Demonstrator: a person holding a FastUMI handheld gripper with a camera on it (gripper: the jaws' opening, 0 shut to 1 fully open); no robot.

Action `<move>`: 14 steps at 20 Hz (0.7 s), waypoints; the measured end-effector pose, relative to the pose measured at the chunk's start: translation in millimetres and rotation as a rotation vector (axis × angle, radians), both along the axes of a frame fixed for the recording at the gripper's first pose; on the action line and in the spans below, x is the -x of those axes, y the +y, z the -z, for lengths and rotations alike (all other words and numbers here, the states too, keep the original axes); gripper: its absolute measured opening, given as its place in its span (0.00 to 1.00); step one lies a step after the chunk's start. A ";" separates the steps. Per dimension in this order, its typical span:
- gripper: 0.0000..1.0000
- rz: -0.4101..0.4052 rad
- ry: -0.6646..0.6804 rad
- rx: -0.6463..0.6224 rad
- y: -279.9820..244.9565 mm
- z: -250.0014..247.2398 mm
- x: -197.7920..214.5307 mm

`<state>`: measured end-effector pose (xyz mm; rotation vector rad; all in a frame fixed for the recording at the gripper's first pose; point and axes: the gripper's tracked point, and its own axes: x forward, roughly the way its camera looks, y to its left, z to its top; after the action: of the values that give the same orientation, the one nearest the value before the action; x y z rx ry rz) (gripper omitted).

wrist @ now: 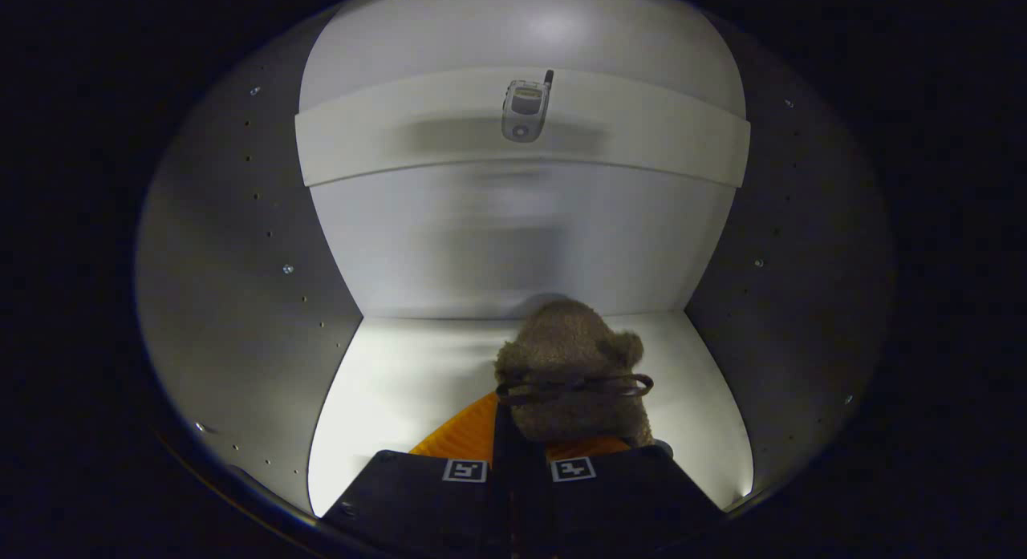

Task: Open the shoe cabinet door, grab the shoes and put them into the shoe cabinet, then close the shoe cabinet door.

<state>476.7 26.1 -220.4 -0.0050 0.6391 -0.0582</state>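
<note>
Shoe (513, 431), orange with a brown plush bear head, sits inside the shoe cabinet (241, 302) on its white floor, pinched between the nearly closed tongs (518, 468).

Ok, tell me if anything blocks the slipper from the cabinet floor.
Nothing visible does. The tongs appear closed on the near end of the plush-bear slipper, already inside the shoe cabinet, with bare white floor around it. A small phone sits on the shelf above, out of the way.
</note>
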 end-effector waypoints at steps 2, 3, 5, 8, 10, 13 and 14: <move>0.44 0.013 0.004 0.007 -2.8 -2.0 7.7; 0.45 0.019 -0.002 0.009 -3.9 -1.8 7.9; 0.41 0.016 -0.016 -0.001 -1.9 -7.3 16.2; 0.70 -0.009 -0.064 0.014 2.5 -22.4 29.5; 0.70 -0.015 -0.099 0.018 7.8 -37.6 41.9; 0.70 -0.013 -0.167 -0.010 15.0 -67.4 66.4; 0.70 -0.011 -0.193 -0.009 15.2 -78.7 76.9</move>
<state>399.8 41.3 -141.7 0.0063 0.4464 -0.0446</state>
